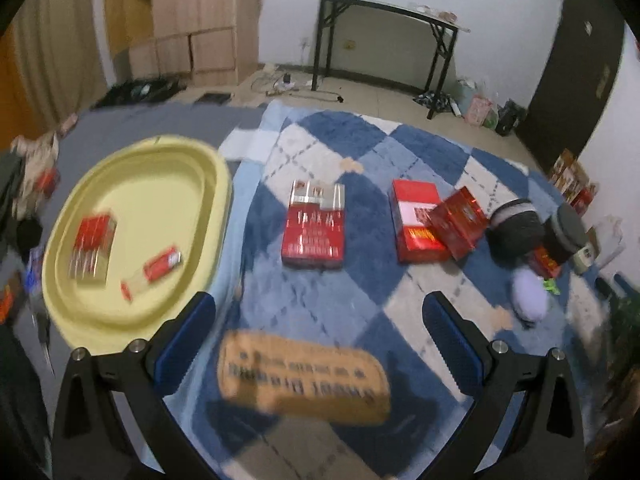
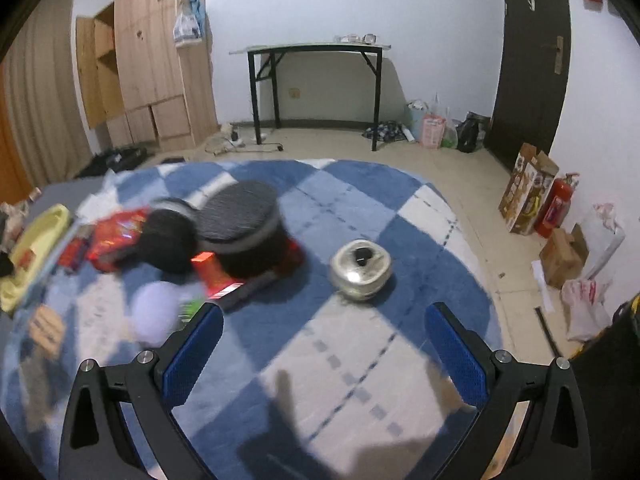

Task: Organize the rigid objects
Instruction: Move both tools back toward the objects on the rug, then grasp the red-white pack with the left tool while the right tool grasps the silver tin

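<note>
Yellow tray (image 1: 224, 184), blue-white checked rug (image 1: 360, 292), red boxes (image 1: 314, 226), blue-padded tongs (image 1: 320, 344)

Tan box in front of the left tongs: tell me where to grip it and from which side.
Grip the tan box across its short width, at mid-length, coming down from above. It lies flat on the rug with its long side running across the open left tongs, so turn them a quarter first, I judge.

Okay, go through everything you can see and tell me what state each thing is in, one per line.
left gripper: open, holding nothing
right gripper: open, holding nothing
yellow tray: on the blanket's left edge, two red packs inside
tan box: lying flat between the left fingers, not gripped
red and silver carton: lying flat
silver tin: upright, lid on
wardrobe: left door open
</note>
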